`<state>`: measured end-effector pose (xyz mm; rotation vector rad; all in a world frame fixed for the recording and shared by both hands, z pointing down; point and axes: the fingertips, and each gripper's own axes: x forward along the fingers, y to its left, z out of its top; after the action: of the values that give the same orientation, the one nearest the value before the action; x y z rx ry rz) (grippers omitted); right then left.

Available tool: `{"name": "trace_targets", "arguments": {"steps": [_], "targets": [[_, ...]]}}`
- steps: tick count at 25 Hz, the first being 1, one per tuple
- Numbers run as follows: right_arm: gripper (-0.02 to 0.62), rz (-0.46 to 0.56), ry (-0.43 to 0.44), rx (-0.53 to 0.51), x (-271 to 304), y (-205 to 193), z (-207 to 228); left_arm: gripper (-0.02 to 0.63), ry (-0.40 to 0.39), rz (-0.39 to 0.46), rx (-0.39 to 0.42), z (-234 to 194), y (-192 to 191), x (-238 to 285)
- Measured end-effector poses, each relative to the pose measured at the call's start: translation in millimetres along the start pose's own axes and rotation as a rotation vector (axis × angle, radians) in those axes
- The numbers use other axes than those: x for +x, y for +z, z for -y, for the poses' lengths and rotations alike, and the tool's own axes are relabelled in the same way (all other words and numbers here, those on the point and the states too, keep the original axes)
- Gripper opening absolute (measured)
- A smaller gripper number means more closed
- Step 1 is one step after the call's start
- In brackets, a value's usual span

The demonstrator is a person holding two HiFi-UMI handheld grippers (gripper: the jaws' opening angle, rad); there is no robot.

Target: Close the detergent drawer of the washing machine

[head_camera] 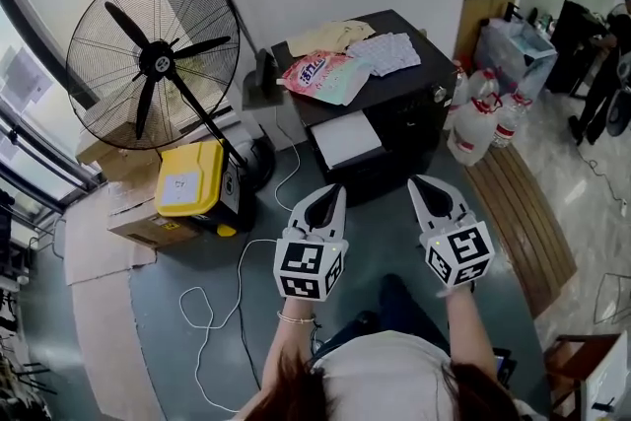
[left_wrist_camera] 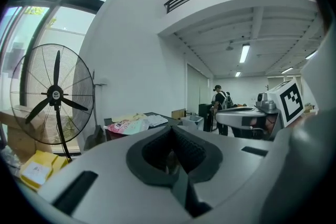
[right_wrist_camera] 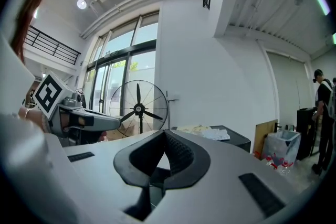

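Holds left gripper [head_camera: 335, 191] and right gripper [head_camera: 418, 182] clenched empty, well short of the white detergent drawer [head_camera: 345, 139] (apparently pulled out) at the washing machine [head_camera: 419, 104] front. Risks jamming it askew with an off-centre push.

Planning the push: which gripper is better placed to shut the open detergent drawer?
Left. The left gripper lines up with the pulled-out detergent drawer, just before it; the right gripper sits off to the side.

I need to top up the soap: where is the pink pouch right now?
In the head view the pink pouch lies on top of the black machine, at its left end, beside the white cloth and right of the fan.
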<state>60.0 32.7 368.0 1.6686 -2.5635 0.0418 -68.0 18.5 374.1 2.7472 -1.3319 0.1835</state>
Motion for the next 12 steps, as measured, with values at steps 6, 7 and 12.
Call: {"name": "trace_targets", "arguments": {"steps": [6, 7, 12], "targets": [[0.028, -0.033, 0.041, -0.004, 37.0, -13.4, 28.1, 0.017, 0.062, -0.007, -0.043, -23.1, -12.0, 29.1], [0.028, -0.038, 0.051, -0.003, 43.6, -15.7, 32.4, 0.017, 0.071, -0.011, -0.046, -27.0, -15.2, 34.5], [0.034, -0.075, 0.099, 0.003, 74.8, -30.7, 51.6, 0.020, 0.099, -0.029, -0.086, -45.8, -33.8, 59.5]]}}
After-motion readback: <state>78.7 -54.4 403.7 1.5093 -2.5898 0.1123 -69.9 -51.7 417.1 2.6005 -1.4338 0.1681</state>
